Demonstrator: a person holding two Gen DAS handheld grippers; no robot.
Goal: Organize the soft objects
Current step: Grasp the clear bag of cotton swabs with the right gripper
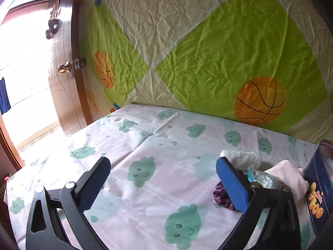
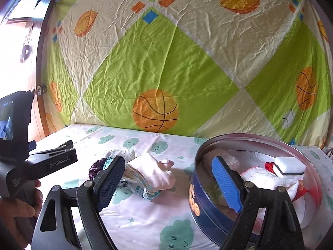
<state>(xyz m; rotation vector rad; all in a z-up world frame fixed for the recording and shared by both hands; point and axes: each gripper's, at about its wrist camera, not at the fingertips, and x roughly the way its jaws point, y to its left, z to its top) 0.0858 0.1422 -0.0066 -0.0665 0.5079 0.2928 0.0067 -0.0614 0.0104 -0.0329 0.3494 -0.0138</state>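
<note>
A round blue tin (image 2: 208, 206) stands on the table at the right; it also shows at the right edge of the left wrist view (image 1: 316, 187). Inside lie white cloth (image 2: 268, 179), a white-and-black sponge (image 2: 289, 166) and something red. Left of the tin lies a pile: a pink cloth (image 2: 154, 170), a clear packet (image 2: 137, 185), a purple scrunchie (image 2: 96, 165) and a white roll (image 1: 243, 158). My right gripper (image 2: 166, 185) is open and empty, between pile and tin. My left gripper (image 1: 164, 183) is open and empty, left of the pile.
The table wears a white cloth with green clouds (image 1: 158, 141). A green and cream sheet with basketballs (image 2: 166, 62) hangs behind it. A wooden door (image 1: 68, 79) stands at the left. The left gripper's body (image 2: 52, 160) sits near the pile in the right wrist view.
</note>
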